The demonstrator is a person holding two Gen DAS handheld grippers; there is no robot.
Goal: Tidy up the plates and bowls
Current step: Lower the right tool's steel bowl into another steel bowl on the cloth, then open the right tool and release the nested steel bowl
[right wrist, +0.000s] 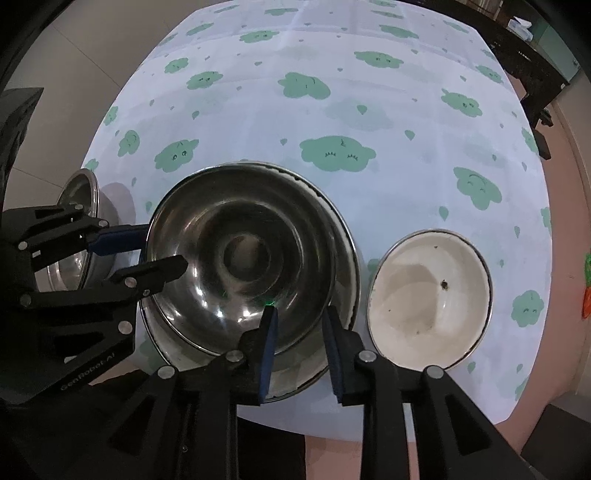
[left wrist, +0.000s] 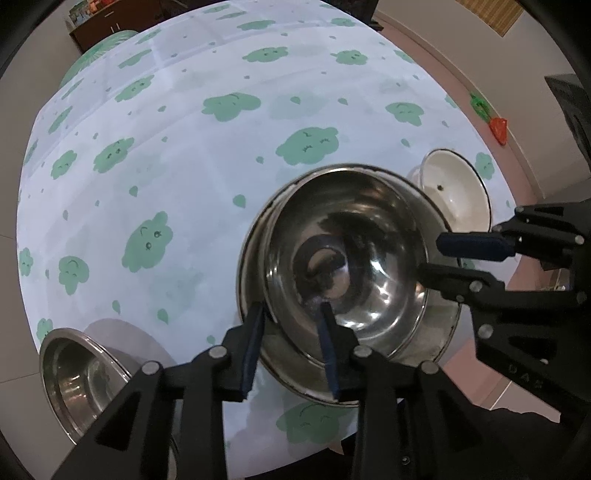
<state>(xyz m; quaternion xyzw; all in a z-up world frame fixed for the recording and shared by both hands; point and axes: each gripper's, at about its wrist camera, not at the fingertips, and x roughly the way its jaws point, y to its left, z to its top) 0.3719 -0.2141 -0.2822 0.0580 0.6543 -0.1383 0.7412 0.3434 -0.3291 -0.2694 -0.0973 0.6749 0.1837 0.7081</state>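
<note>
A shiny steel bowl (left wrist: 351, 258) (right wrist: 240, 258) rests inside a wider steel dish (left wrist: 443, 332) (right wrist: 347, 258) near the table's front edge. My left gripper (left wrist: 292, 308) (right wrist: 162, 249) points down over the bowl's left rim, one finger outside and one inside. It is open, with a gap between pads and rim. My right gripper (right wrist: 300, 312) (left wrist: 432, 256) straddles the opposite rim the same way, also open and gripping nothing. A white enamel bowl (left wrist: 458, 195) (right wrist: 432, 295) stands to the right of the dish. A second steel bowl (left wrist: 74, 376) (right wrist: 77, 192) sits at the left.
The table wears a white cloth with green cloud prints (left wrist: 221, 166) (right wrist: 369, 110), stretching away behind the bowls. Its front edge lies just below the grippers. A dark cabinet (left wrist: 110, 22) stands beyond the far end, and a red and green thing (left wrist: 498, 129) lies on the floor.
</note>
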